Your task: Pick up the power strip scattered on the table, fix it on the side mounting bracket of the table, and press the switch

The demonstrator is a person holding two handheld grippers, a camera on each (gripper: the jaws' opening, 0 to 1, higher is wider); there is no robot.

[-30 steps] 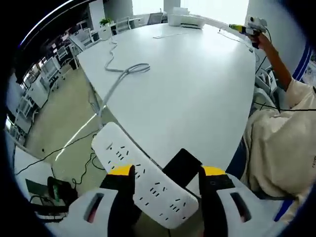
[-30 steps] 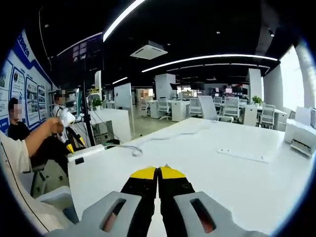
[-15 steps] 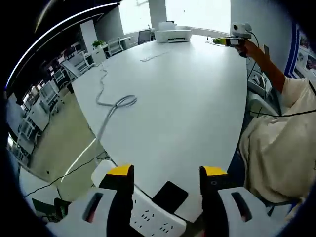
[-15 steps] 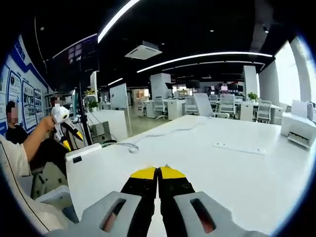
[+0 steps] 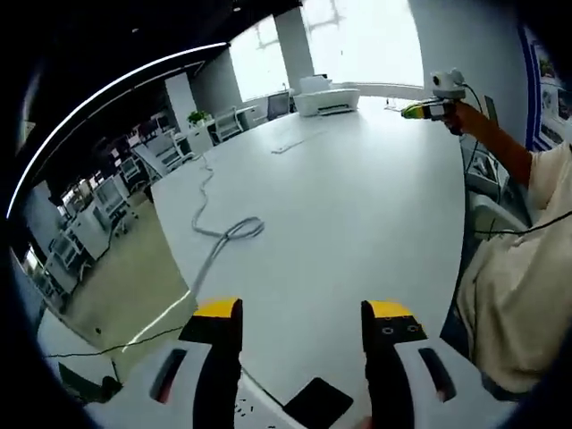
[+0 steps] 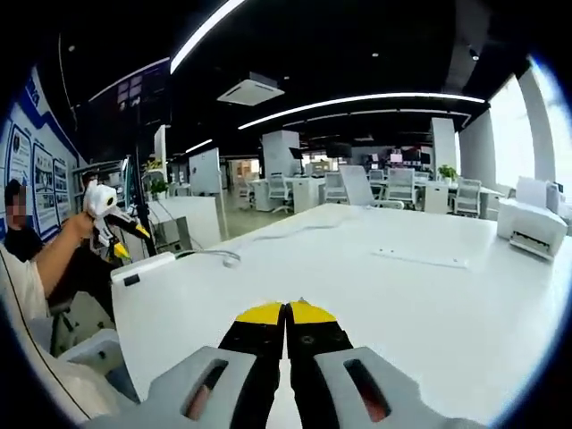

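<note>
The white power strip point(image 5: 256, 406) sits at the table's near edge beside a black bracket point(image 5: 316, 402), low between my left gripper's jaws. My left gripper point(image 5: 302, 313) is open and holds nothing; it hangs above and back from the strip. In the right gripper view the same power strip point(image 6: 143, 268) lies along the table's left edge with its black bracket point(image 6: 131, 280). My left gripper point(image 6: 105, 207) is in a hand above it. My right gripper point(image 6: 286, 313) is shut with nothing in it, over the white table point(image 6: 375, 304).
A grey cable point(image 5: 228, 232) loops across the table point(image 5: 357, 206) from the strip. A flat white bar point(image 6: 420, 259) and a white printer point(image 6: 532, 228) lie farther off. A person's sleeve point(image 5: 518, 295) borders the table's right side. Office desks and chairs stand beyond.
My left gripper has pulled up and back from the power strip, which has slid to the bottom of its view. It stays open. My right gripper stays shut and nearly still.
</note>
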